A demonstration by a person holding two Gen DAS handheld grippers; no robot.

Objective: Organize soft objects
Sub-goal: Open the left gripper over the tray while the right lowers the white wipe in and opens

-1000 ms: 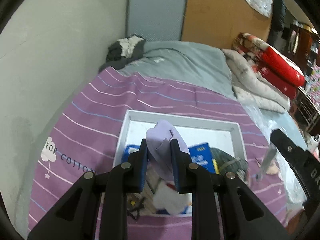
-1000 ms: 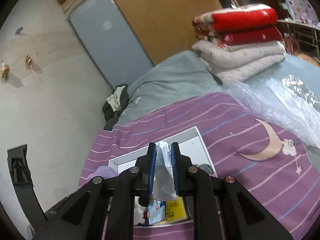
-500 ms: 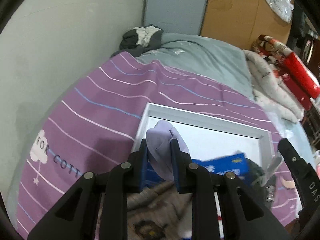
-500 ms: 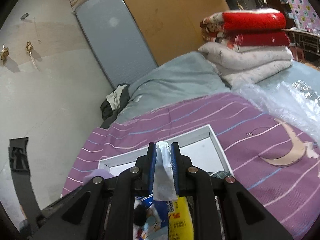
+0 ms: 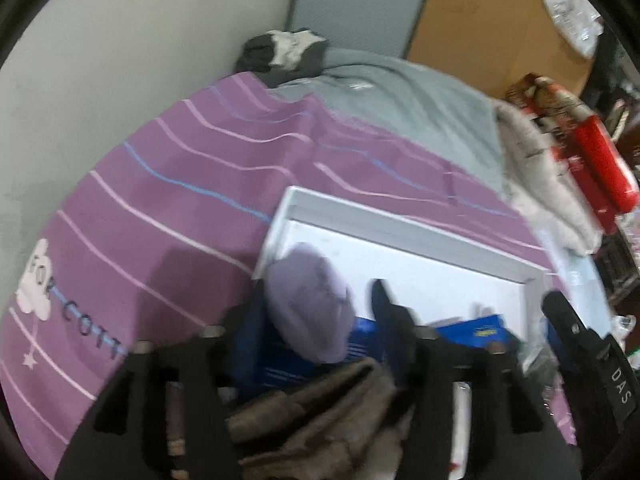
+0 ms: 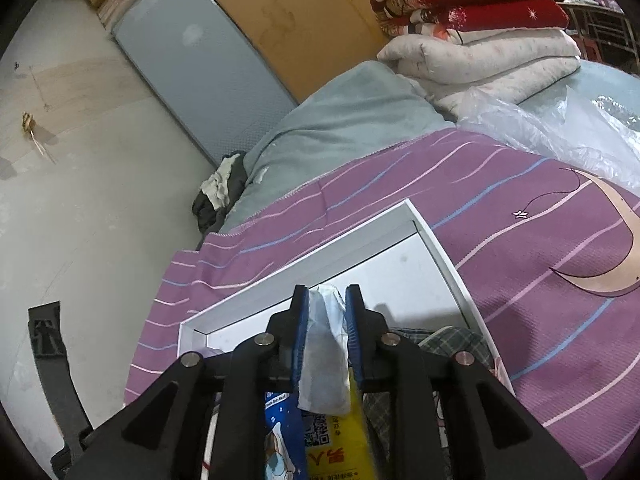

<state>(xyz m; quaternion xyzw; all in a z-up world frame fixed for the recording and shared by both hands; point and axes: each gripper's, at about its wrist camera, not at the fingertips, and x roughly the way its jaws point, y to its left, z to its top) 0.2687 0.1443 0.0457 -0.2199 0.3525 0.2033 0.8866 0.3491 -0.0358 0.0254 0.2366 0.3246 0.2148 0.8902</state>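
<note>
My left gripper (image 5: 316,320) hovers low over the white box (image 5: 400,224) on the purple striped sheet. Its jaws are opening and stand wide apart. A lilac soft piece (image 5: 308,308) sits loose between them, leaning on the left finger. Below it lie a blue packet (image 5: 480,328) and a brown cloth (image 5: 320,412). My right gripper (image 6: 326,312) is over the same box (image 6: 360,240). Its jaws are opening, and a white tissue pack (image 6: 324,356) still hangs between the pads, touching both. Under it lie a blue mask packet (image 6: 280,432), a yellow packet (image 6: 340,448) and a checked cloth (image 6: 452,340).
A grey blanket (image 6: 352,120) covers the far end of the bed, with a dark bundle of clothes (image 5: 284,52) by the wall. Folded red and white quilts (image 6: 480,20) are stacked at the back right. Crumpled clear plastic (image 6: 540,128) lies right of the box.
Both grippers have sunk closer to the box. The left jaws have spread wide and let go of the lilac piece. The right jaws have widened slightly around the tissue pack.
</note>
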